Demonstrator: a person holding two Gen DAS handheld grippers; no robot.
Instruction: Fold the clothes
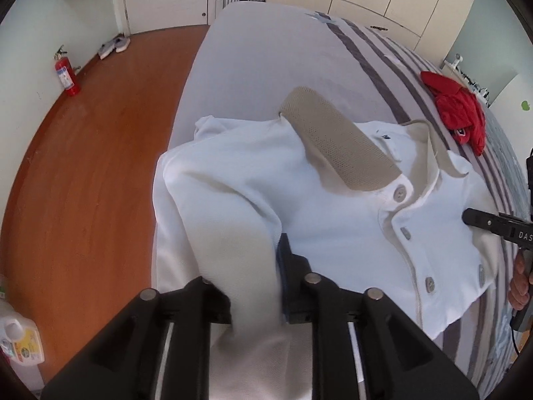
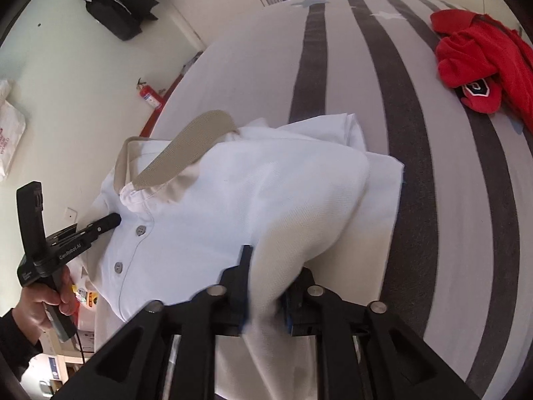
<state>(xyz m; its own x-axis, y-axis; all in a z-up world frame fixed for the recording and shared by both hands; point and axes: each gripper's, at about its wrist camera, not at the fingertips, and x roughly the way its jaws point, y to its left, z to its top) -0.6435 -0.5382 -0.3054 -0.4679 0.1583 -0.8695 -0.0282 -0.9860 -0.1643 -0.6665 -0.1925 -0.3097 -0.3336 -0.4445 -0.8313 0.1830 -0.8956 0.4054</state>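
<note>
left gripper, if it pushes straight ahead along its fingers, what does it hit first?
The left gripper, shut on white polo shirt fabric, would probably run into the shirt's beige collar first; depth is uncertain.

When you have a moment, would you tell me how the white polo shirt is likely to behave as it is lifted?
The white polo shirt will probably be floppy: the fabric pinched in the left claw drapes in soft folds. It looks light, bunching easily in the right claw. Its tan collar seems somewhat stiffer, holding its shape.
</note>
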